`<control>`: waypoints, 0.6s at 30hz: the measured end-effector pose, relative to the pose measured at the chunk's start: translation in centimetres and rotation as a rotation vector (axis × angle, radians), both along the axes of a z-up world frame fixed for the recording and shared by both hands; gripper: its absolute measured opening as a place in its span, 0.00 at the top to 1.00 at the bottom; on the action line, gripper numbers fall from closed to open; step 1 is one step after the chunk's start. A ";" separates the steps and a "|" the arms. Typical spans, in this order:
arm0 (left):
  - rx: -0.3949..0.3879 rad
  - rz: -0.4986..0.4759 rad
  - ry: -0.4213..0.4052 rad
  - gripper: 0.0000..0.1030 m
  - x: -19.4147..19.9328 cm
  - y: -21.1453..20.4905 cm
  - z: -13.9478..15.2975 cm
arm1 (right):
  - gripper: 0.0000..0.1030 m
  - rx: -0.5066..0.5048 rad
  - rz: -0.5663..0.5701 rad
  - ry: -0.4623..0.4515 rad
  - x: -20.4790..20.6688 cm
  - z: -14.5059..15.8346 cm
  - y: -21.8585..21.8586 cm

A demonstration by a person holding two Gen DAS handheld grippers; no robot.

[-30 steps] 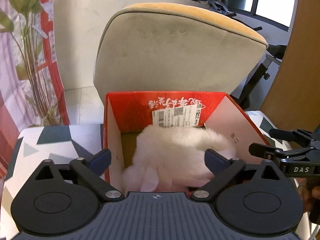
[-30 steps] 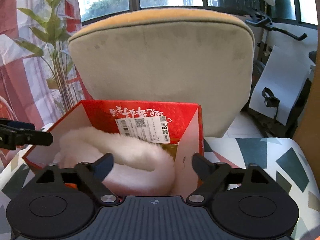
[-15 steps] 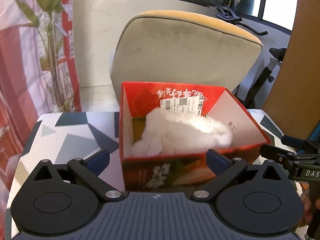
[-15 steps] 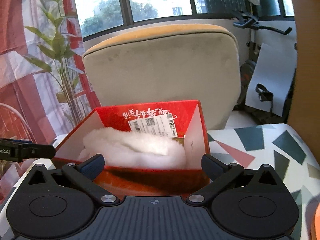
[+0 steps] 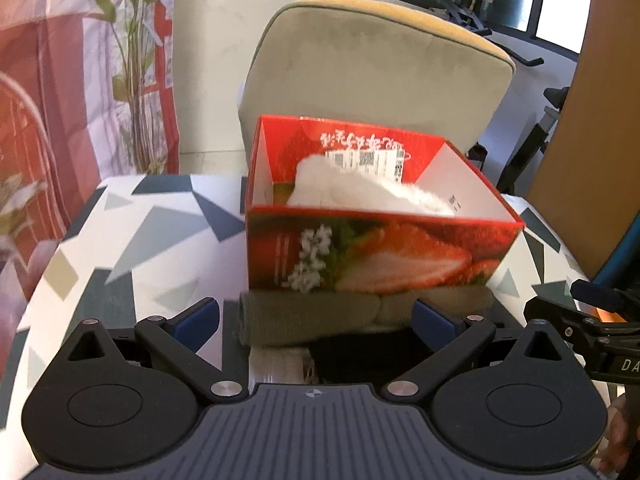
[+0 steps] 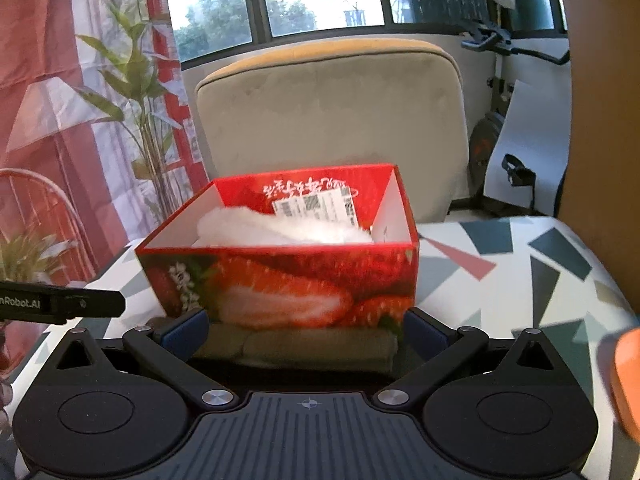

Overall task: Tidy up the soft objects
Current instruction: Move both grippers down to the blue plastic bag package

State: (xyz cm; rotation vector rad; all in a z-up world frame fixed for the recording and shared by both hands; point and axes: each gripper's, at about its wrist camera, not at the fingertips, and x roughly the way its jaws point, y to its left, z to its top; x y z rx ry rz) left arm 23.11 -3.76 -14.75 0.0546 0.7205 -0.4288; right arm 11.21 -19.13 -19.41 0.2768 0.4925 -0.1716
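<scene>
While white fluffy item (image 6: pixel 280 226) inside red box (image 6: pixel 288 284), both grippers' fingers (image 6: pixel 186 326) apart.

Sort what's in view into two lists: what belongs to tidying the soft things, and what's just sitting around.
Belongs to the job:
- red strawberry box
- white fluffy item inside the box
- folded olive cloth in front of the box
- dark item nearer the camera, identity unclear

Just around:
- beige chair
- potted plant
- exercise bike
- patterned tablecloth

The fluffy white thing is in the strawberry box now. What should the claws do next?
Probably lower one open claw, say the right claw, onto the folded olive cloth lying just before the red box and close on it. The white fluffy thing already sits inside; both claws look empty.
</scene>
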 end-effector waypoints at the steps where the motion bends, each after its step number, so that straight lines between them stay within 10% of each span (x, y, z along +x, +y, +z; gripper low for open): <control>1: -0.003 0.002 0.004 0.00 -0.3 0.1 -0.2 | 0.01 0.007 0.002 0.002 -0.4 -0.1 0.2; 18: -0.046 0.044 0.009 0.00 -5.6 1.4 -3.8 | 0.07 -0.031 0.018 0.020 -5.2 -4.7 2.7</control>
